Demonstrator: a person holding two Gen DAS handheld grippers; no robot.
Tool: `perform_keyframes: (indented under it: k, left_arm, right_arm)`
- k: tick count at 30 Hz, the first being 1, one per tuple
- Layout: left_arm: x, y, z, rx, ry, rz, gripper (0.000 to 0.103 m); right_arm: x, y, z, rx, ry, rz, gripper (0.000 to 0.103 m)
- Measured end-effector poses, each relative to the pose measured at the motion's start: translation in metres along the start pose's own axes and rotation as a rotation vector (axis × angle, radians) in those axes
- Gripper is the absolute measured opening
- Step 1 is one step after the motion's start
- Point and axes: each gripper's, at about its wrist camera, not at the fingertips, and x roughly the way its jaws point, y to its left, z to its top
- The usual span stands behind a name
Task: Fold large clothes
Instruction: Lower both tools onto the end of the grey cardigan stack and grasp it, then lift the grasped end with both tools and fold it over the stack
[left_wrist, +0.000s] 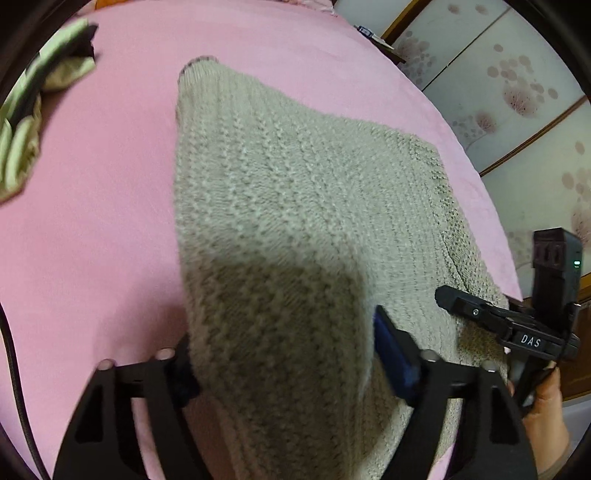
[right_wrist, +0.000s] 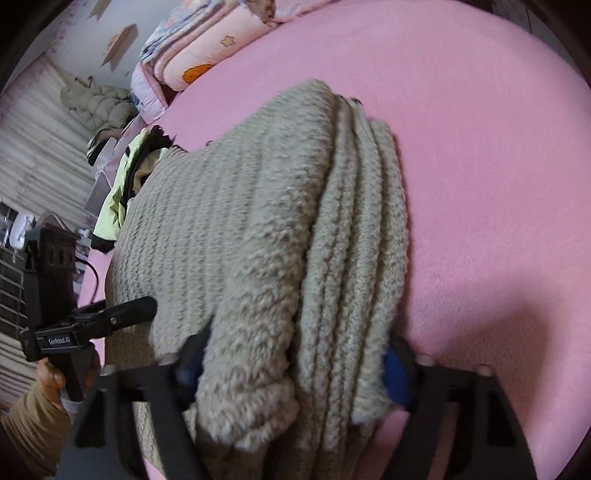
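Two grippers, one folded sweater, each clamped on a near corner.

Your left gripper (left_wrist: 284, 369) and right gripper (right_wrist: 295, 369) each pinch the thick knit sweater (left_wrist: 295, 206) between blue pads, probably to move the bundle without it unfolding. It lies mid-bed on the pink bed (left_wrist: 92, 229), beige, chunky-ribbed, layered edges stacked at its right side.

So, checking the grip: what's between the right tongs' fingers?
A thick stack of folded beige knit sweater layers fills the right tongs, seen in the right wrist view.
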Motion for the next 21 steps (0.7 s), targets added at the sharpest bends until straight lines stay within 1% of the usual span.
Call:
perform_keyframes:
  k: [1,2,4,7,10,14,16,18,20,21]
  left_arm:
    - [-0.006,-0.002,0.0,0.009,-0.011,0.014,0.06]
    - [-0.011,-0.006,-0.001,0.019,-0.023,0.033,0.058]
    - [-0.022,-0.016,-0.001,0.045,-0.044,0.061,0.053]
    - [-0.045,-0.024,-0.004,0.077,-0.055,0.068,0.052]
    - [-0.074,-0.031,-0.01,0.116,-0.061,0.079,0.052]
    - [-0.125,-0.014,-0.027,0.139,-0.051,0.084,0.052]
    - [-0.152,0.0,-0.031,0.149,-0.054,0.095,0.052]
    - [-0.175,0.016,-0.033,0.147,-0.056,0.105,0.052]
    - [-0.202,0.039,-0.036,0.136,-0.056,0.111,0.052]
    - [-0.217,0.052,-0.032,0.131,-0.06,0.115,0.052]
  right_arm:
    - [-0.003,0.006,0.0,-0.019,-0.01,-0.023,0.056]
    - [-0.006,0.013,-0.001,-0.038,-0.021,-0.05,0.052]
    - [-0.015,0.025,-0.002,-0.064,-0.045,-0.091,0.048]
    - [-0.035,0.042,-0.007,-0.067,-0.09,-0.097,0.045]
    - [-0.056,0.062,-0.018,-0.066,-0.109,-0.085,0.045]
    - [-0.076,0.096,-0.038,-0.075,-0.115,-0.052,0.044]
    - [-0.08,0.114,-0.043,-0.076,-0.115,-0.031,0.044]
    - [-0.082,0.141,-0.045,-0.087,-0.115,-0.005,0.044]
    - [-0.082,0.172,-0.042,-0.105,-0.116,0.026,0.044]
    - [-0.082,0.188,-0.039,-0.118,-0.118,0.044,0.044]
